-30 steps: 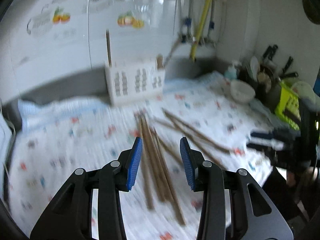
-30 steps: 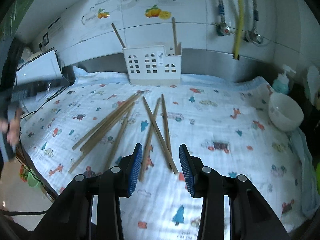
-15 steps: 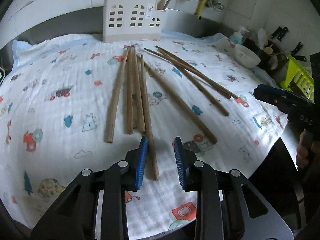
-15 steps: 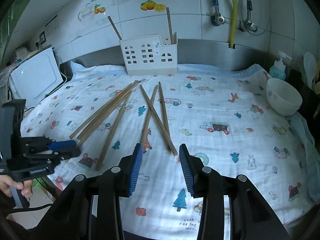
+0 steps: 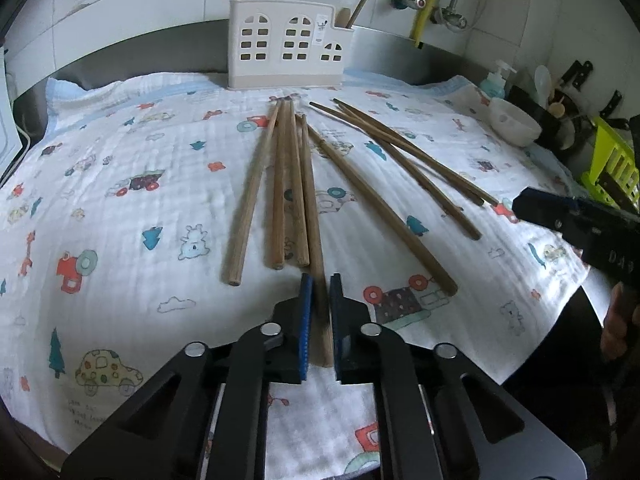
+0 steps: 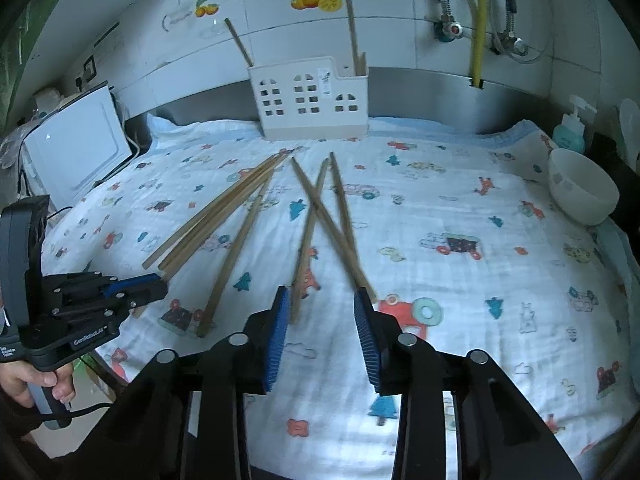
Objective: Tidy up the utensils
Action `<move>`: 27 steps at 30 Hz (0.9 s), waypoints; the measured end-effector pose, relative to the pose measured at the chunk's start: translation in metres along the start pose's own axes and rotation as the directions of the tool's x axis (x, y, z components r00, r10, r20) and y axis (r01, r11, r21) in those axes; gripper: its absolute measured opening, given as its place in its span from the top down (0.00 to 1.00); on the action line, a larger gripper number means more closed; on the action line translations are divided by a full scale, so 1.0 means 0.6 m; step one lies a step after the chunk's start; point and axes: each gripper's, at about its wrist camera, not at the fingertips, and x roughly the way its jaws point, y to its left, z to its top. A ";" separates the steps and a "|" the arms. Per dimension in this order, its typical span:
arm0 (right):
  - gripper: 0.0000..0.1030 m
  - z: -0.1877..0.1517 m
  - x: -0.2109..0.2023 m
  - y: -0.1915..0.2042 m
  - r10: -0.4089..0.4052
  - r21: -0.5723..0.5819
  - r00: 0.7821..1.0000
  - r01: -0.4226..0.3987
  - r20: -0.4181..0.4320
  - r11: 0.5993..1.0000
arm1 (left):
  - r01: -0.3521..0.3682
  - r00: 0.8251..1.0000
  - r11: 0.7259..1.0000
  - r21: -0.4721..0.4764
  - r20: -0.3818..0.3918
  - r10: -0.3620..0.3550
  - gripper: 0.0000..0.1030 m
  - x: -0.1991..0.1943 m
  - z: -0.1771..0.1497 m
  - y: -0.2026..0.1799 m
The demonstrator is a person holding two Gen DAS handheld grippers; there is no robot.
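Several wooden chopsticks (image 5: 280, 184) lie on the patterned cloth (image 5: 120, 208). My left gripper (image 5: 319, 292) is shut on the near end of one chopstick (image 5: 312, 200) in the left bundle. It also shows in the right wrist view (image 6: 132, 286). My right gripper (image 6: 320, 308) is open above the near ends of three crossed chopsticks (image 6: 320, 216). A white utensil holder (image 5: 286, 52) stands at the back with two chopsticks upright in it; it also shows in the right wrist view (image 6: 312, 100).
A white bowl (image 6: 582, 192) and a soap bottle (image 6: 570, 132) sit at the right. A white appliance (image 6: 76, 144) stands at the left. A green basket (image 5: 612, 164) is at the far right. Pipes run down the tiled wall.
My left gripper moved forward and closed on the near end of a chopstick. My right gripper moved slightly forward toward the crossed chopsticks and stayed open.
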 end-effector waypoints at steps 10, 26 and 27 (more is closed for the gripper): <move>0.72 -0.018 0.036 0.075 0.103 -0.030 0.994 -0.105 -0.045 0.994 | 0.022 0.999 1.000 -0.001 0.042 -0.022 0.95 -0.024 0.009 0.009; 0.91 -0.019 0.077 0.115 0.042 -0.063 0.998 -0.046 -0.057 0.997 | 0.031 0.995 0.999 -0.020 0.097 -0.029 0.95 -0.052 0.016 0.042; 0.91 -0.017 0.074 0.113 0.035 -0.062 0.998 -0.038 -0.050 0.997 | 0.035 0.994 0.999 -0.024 0.104 -0.032 0.95 -0.055 0.018 0.045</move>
